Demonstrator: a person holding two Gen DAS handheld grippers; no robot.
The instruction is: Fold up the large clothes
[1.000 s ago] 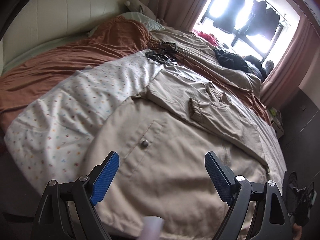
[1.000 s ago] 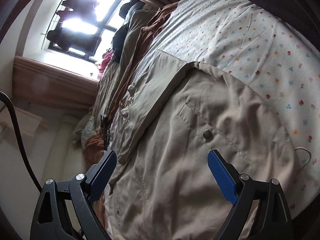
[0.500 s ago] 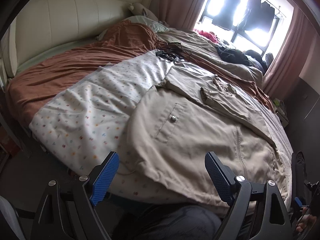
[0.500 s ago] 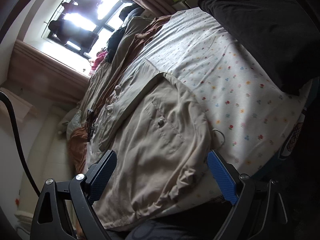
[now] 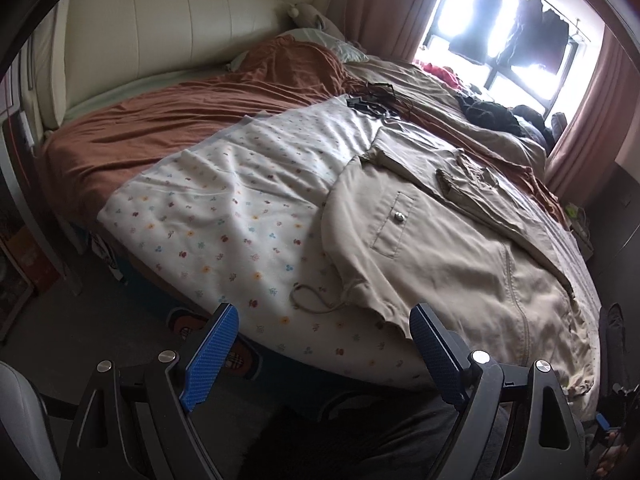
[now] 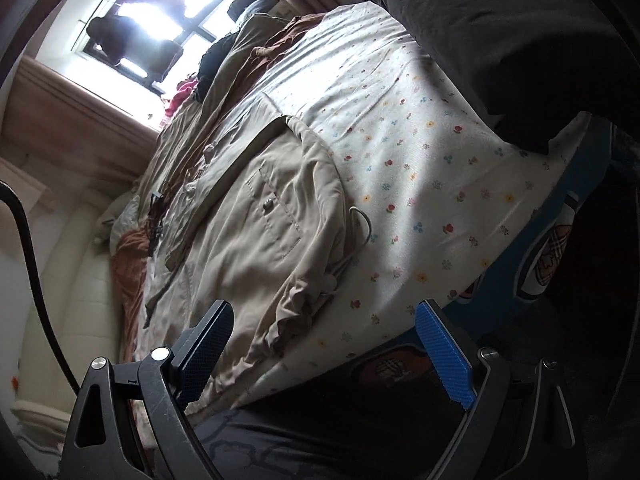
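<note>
A large beige jacket lies spread on the bed, its snap pocket facing up and a drawstring loop trailing from its hem. The same jacket fills the middle of the right wrist view. My left gripper hangs open over the bed's near edge, just short of the hem, holding nothing. My right gripper is open too, above the hem corner and the bed's edge, with nothing between its blue pads.
A white flower-print sheet covers the near bed, with a rust-brown cover and cream headboard behind. Dark clothes and cables lie toward the bright window. A dark pillow sits at one end.
Both grippers have pulled back from over the jacket to the bed's near edge, so much more of the bed and floor shows. The jaws stayed wide.
</note>
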